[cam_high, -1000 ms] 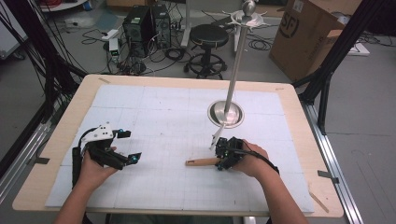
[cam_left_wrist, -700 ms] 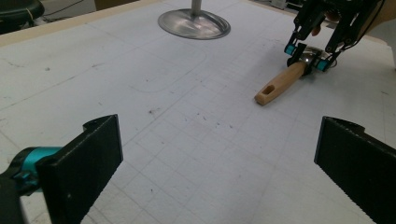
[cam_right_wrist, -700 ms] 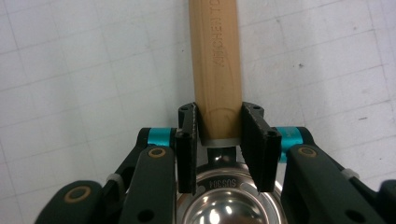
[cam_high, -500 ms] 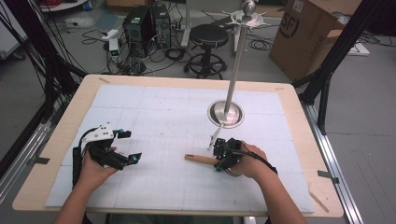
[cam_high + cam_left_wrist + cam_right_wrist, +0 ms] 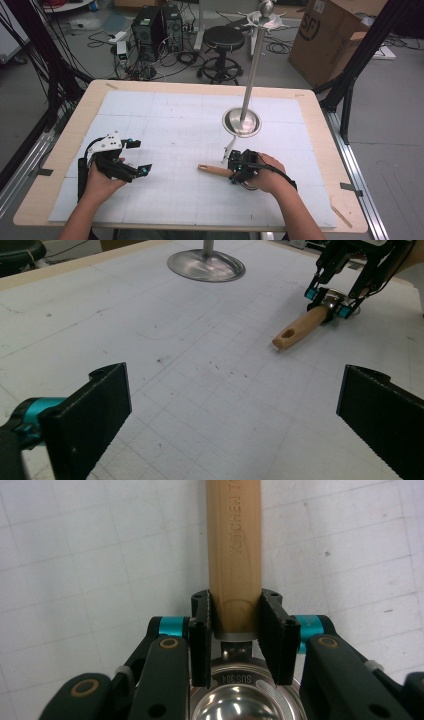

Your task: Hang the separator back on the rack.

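right gripper (image 5: 235, 630): jaws clamped on wooden handle (image 5: 234, 550) of a steel utensil, near-right of bench (image 5: 165, 90) | handle stamped "KITCHEN T…", rest cut off | steel bowl (image 5: 240, 700) marked "SUS304" | left gripper (image 5: 235, 410): jaws apart, holding nothing, near-left | steel stand (image 5: 242, 121) just beyond utensil | cardboard box (image 5: 330, 35) far right: "SF"

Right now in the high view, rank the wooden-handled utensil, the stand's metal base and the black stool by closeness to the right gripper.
1. Wooden-handled utensil: clamped in the right gripper, handle pointing left.
2. Stand's metal base: just beyond it on the table.
3. Black stool: on the floor past the table's far edge.
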Available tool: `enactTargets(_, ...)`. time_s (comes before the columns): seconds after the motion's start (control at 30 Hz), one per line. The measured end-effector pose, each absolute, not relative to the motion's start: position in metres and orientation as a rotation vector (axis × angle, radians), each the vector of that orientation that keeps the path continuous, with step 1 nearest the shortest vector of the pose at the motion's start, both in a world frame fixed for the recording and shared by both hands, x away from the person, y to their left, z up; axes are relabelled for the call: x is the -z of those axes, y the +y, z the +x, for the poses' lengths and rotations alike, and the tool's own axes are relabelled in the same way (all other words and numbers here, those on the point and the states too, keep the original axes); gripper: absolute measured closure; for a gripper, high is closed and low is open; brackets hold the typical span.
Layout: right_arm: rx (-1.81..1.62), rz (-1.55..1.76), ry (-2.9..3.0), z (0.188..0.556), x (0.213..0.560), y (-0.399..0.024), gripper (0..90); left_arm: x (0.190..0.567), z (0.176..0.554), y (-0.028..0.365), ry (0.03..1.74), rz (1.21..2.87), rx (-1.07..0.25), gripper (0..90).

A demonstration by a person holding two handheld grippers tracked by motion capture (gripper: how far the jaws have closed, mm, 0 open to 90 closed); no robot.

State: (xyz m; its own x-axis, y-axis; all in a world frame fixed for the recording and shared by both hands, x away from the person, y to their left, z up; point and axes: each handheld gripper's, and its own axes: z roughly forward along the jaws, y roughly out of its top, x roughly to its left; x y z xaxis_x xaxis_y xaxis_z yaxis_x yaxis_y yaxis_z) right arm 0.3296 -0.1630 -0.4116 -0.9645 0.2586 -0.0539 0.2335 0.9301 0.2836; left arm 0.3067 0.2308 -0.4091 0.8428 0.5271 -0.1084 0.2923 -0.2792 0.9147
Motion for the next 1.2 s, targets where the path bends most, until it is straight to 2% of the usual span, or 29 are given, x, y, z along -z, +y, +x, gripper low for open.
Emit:
enactTargets(0.17, -0.637, 0.444, 2.956, 0.33, 0.406, -0.173, 69.0, 0.409, 0.308, 0.232, 0.617, 1.882, -0.254, 1.6)
enactTargets(0.77, -1.207, 0.541, 2.635, 0.331, 0.341, -0.192, 69.0, 0.408, 0.307, 0.233, 0.616, 1.863, -0.247, 1.6)
enactTargets(1.2, -1.314, 0.562, 2.484, 0.334, 0.305, -0.205, 68.9, 0.408, 0.307, 0.233, 0.618, 1.862, -0.245, 1.6)
